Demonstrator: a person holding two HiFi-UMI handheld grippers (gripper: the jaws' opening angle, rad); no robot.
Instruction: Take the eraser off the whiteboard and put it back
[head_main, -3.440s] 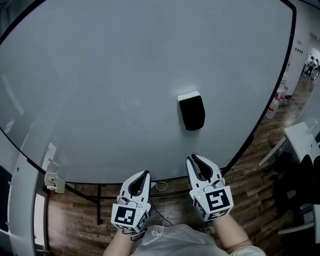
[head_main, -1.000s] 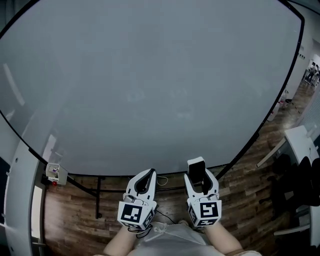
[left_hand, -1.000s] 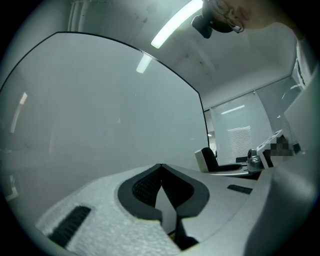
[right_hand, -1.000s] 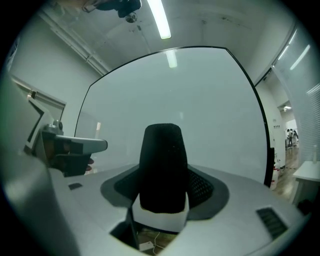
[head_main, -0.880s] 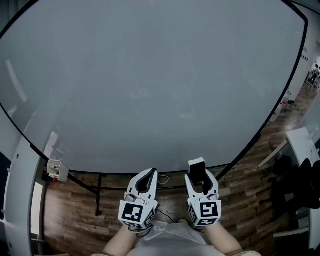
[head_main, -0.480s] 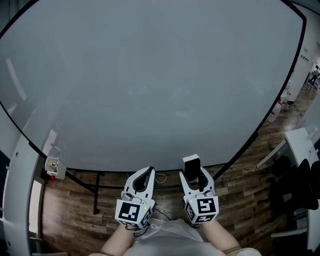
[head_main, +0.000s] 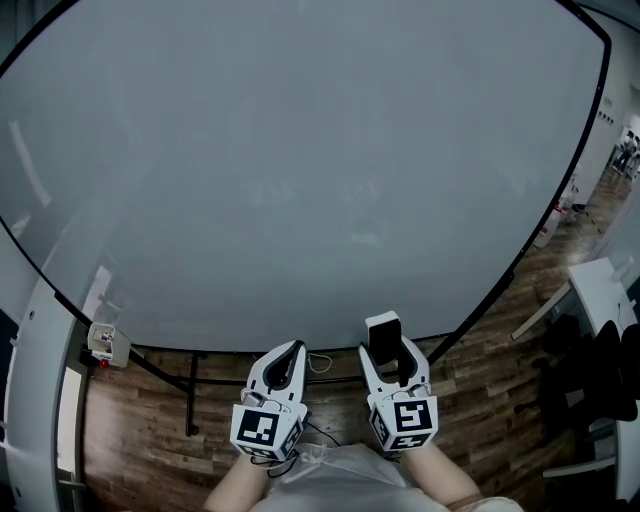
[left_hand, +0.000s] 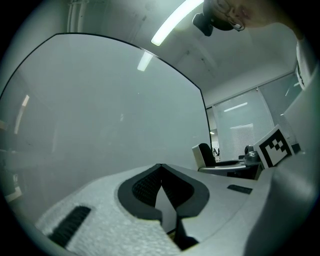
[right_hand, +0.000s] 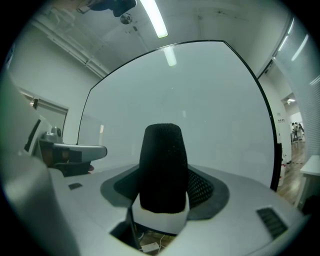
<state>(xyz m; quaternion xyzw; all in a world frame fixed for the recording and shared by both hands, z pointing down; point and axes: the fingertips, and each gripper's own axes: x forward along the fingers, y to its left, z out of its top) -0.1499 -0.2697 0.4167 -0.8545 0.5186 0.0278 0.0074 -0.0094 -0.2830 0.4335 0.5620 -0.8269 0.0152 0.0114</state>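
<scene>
The eraser (head_main: 384, 339), a white block with a black felt face, is off the whiteboard (head_main: 300, 160) and stands upright between the jaws of my right gripper (head_main: 388, 352), which is shut on it. In the right gripper view the eraser (right_hand: 162, 170) fills the middle, felt side toward the camera, with the bare whiteboard (right_hand: 215, 115) behind it. My left gripper (head_main: 288, 357) hangs beside the right one, below the board's lower edge, shut with nothing in it; its closed jaws (left_hand: 161, 187) meet at the tips in the left gripper view.
The whiteboard's black frame and stand legs (head_main: 190, 395) rise from a wooden floor (head_main: 150, 440). A small white box (head_main: 103, 343) hangs at the board's lower left. A white desk (head_main: 605, 290) and dark chairs (head_main: 590, 370) stand at the right.
The eraser left the board and now sits in my right gripper. Over the last second both grippers stayed low before the board; the right one edged slightly left.
</scene>
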